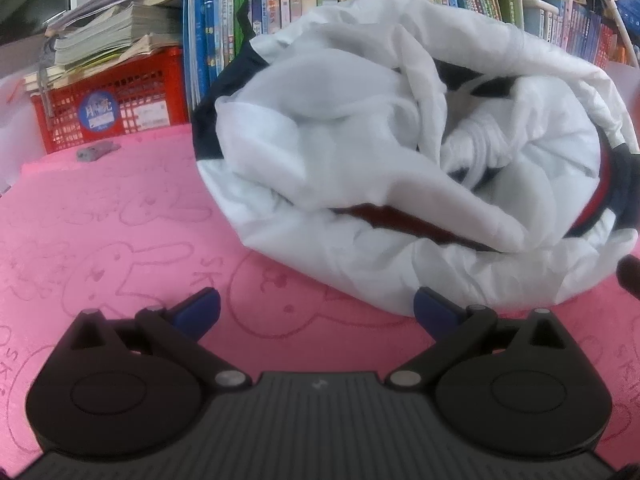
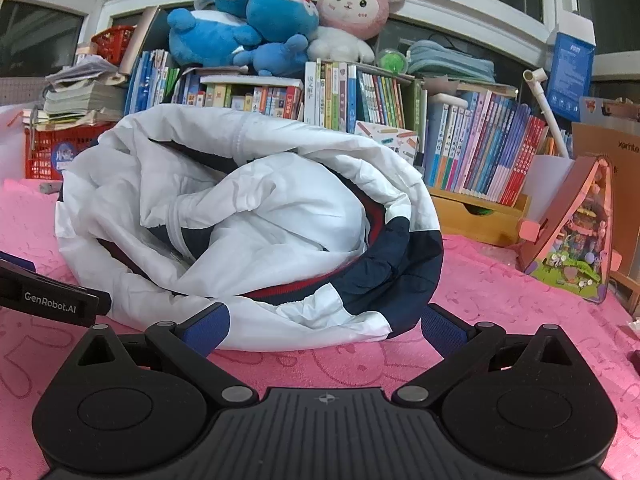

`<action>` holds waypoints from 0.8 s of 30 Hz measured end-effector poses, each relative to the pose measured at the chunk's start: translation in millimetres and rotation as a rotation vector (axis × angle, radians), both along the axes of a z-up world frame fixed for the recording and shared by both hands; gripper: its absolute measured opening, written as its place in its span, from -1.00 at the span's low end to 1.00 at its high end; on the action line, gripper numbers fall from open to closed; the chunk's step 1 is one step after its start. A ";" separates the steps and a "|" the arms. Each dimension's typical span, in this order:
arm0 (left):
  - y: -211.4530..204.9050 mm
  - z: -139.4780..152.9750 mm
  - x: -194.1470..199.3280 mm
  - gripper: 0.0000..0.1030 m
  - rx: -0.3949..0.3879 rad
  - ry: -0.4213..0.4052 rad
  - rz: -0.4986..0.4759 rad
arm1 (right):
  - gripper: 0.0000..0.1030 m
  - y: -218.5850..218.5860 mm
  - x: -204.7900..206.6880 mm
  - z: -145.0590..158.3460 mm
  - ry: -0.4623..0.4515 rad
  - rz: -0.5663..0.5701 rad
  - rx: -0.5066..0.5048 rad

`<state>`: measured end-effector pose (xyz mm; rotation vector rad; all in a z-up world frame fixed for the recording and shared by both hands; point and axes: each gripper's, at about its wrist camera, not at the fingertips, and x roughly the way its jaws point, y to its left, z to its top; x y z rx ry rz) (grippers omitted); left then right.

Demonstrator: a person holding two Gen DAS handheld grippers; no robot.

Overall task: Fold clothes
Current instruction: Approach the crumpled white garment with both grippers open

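One jacket [image 2: 248,216], three plush toys [image 2: 280,20], two red crates [image 1: 116,108].

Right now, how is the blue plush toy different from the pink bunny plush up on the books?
The blue plush toy is blue and lies tumbled on its side; the pink bunny plush is pink and white and sits upright, facing us. The blue one sits left of the bunny. Both are soft toys atop the bookshelf.

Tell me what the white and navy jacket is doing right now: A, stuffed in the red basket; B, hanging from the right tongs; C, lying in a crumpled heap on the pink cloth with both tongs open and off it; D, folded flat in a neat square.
C: the jacket sits bunched on the pink cloth, with the right tongs and left tongs both spread open, gripping nothing.
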<state>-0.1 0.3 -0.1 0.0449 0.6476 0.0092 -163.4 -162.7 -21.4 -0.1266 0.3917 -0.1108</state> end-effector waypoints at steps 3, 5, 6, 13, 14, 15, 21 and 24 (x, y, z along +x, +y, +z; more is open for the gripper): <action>3.8 -0.9 -1.5 1.00 -0.017 0.000 -0.002 | 1.00 2.9 -0.9 -3.2 -0.012 -0.002 -0.006; 6.4 -1.6 -2.4 1.00 -0.029 0.001 -0.004 | 1.00 4.2 -1.0 -5.3 -0.009 -0.001 -0.005; 7.7 -1.9 -2.9 1.00 -0.035 0.001 -0.004 | 1.00 5.4 -1.7 -5.5 -0.007 0.001 -0.003; 13.9 0.4 -9.6 1.00 -0.074 -0.002 -0.028 | 1.00 4.5 -2.3 -0.3 0.002 0.008 -0.001; 14.2 1.4 -10.8 1.00 -0.081 -0.006 -0.034 | 1.00 4.8 -2.6 -0.2 -0.001 0.007 -0.004; 14.4 2.5 -11.9 1.00 -0.088 -0.010 -0.040 | 1.00 4.8 -2.7 0.1 -0.003 0.006 -0.006; 15.7 8.8 -18.7 1.00 -0.132 -0.035 -0.075 | 1.00 0.1 -8.1 4.2 -0.059 0.041 0.032; 16.4 12.0 -22.1 1.00 -0.154 -0.047 -0.093 | 1.00 -0.3 -15.2 7.2 -0.139 0.065 0.045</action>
